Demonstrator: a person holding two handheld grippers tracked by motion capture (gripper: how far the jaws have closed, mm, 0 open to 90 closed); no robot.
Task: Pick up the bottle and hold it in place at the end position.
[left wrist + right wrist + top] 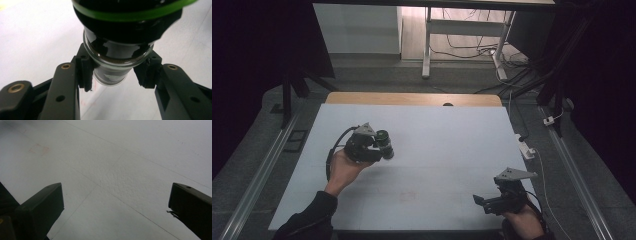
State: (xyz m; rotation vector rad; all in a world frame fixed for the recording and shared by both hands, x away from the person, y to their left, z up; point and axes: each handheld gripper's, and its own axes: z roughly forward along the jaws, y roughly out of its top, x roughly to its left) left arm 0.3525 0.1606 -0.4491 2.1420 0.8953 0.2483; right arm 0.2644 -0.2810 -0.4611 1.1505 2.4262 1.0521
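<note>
1. The left gripper (pixel 377 147) is being held above the left middle of the tabletop (pixel 437 150), its jaws clamping a dark glass bottle (pixel 384 144)
2. In the left gripper view the bottle (pixel 117 53) is sitting between the two pads by its narrow clear-glass neck, with a black cap and a green ring (pixel 135 15) lying farther from the camera; no brand, label or lettering is showing legibly on it
3. The right gripper (pixel 484 202) is hovering near the tabletop's near right corner, well apart from the bottle; its jaws are standing wide apart with nothing between them, as the right gripper view is showing
4. The tabletop is carrying a white, finely textured sheet crossed by thin straight lines; a faint reddish square mark (pixel 38 149) is lying on it, with no readable writing
5. A wooden strip (pixel 412 98) is edging the far side of the tabletop
6. Beyond it, grey floor, a white desk frame (pixel 428 45) and loose cables (pixel 472 50) are lying in a dim room; a white power strip (pixel 526 148) is resting just beside the right edge
</note>
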